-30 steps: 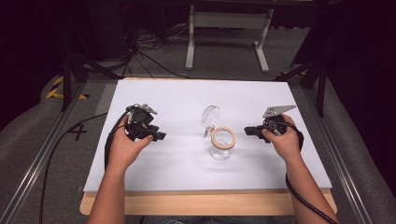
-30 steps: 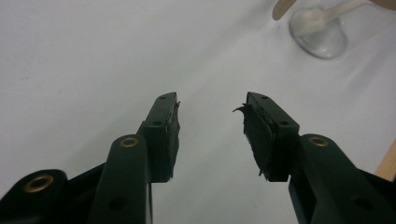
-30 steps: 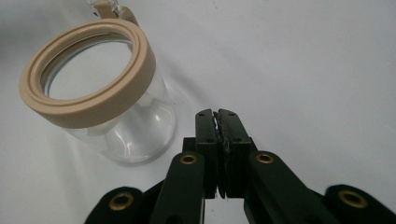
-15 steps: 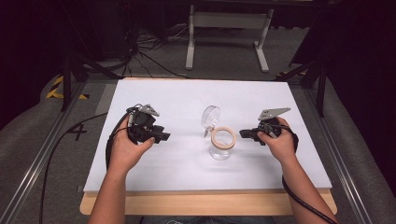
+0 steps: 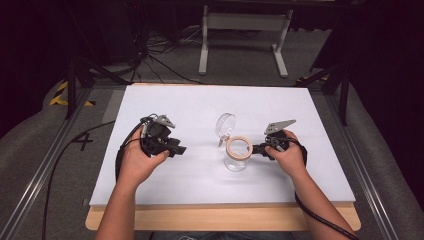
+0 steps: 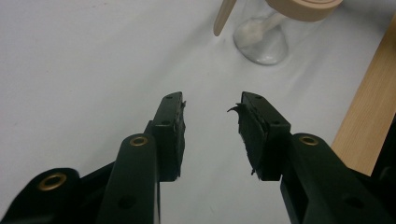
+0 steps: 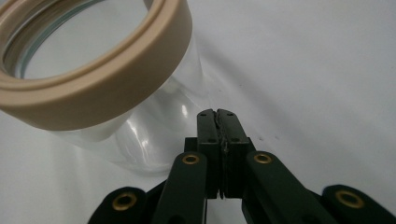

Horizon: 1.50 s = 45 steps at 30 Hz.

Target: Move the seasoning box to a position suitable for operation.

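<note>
White-topped bench (image 5: 200,105), dark room behind. Step looks like the approach to the clear glass jar with a beige ring collar (image 5: 238,148), mid-bench, hinged lid tipped open behind. Right claw (image 5: 257,148) pressed together, empty, just beside the collar. Left claw (image 5: 181,149) apart, empty, well clear. Next: right opens before gripping.

The jar (image 5: 236,159) was clear, glossy glass, its neck ringed by a smooth matt beige band (image 7: 116,81) that looked like plastic. The right gripper (image 7: 218,114) had matt black plastic jaws with brass-coloured rivets. The left gripper (image 6: 211,105) carried frayed, rough black pads. The worktop (image 5: 200,107) was matt white, edged at 6 o'clock with pale wood.
</note>
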Each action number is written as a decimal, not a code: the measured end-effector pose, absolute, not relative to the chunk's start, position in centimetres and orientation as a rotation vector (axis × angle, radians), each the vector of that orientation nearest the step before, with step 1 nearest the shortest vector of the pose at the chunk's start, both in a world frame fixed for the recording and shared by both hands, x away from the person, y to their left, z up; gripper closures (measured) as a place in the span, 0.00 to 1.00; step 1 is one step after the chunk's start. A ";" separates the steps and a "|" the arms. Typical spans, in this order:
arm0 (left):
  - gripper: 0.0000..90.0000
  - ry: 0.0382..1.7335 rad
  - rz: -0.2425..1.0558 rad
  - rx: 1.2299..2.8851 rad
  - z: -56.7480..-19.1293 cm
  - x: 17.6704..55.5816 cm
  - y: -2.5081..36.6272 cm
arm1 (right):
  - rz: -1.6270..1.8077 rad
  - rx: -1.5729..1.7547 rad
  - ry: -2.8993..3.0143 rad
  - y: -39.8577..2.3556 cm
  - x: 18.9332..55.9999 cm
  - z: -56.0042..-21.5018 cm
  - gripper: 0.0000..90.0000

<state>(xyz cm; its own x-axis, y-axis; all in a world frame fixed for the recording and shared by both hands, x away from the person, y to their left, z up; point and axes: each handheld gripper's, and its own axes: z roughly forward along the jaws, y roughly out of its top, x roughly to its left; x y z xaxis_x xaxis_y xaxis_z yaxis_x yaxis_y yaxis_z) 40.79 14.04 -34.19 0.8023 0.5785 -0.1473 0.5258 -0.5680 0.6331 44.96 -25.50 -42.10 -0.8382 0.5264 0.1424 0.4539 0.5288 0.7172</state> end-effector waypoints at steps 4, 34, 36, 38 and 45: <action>0.68 0.819 0.093 2.297 -34.2 40.8 14.1 | 1.206 0.847 2.667 -25.2 44.9 -42.1 0.99; 0.80 0.789 0.084 2.259 -34.5 42.0 13.1 | 1.136 0.735 2.764 -23.7 42.2 -41.4 1.00; 0.80 0.785 0.072 2.262 -34.5 42.1 12.8 | 1.125 0.722 2.766 -23.5 41.8 -41.2 1.00; 0.81 0.774 0.067 2.269 -34.5 42.3 12.5 | 1.118 0.701 2.777 -23.2 41.3 -41.2 1.00; 0.82 0.757 0.048 2.282 -34.6 42.7 11.9 | 1.115 0.665 2.802 -22.4 40.4 -41.0 1.00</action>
<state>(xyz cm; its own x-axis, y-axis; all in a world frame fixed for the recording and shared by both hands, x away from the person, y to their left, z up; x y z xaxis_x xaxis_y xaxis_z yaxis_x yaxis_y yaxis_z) 42.74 11.89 -34.56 0.8266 0.5336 -0.1788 0.5068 -0.5678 0.6487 40.37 -22.41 -41.05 -0.9060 0.4097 0.1065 0.3709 0.6470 0.6663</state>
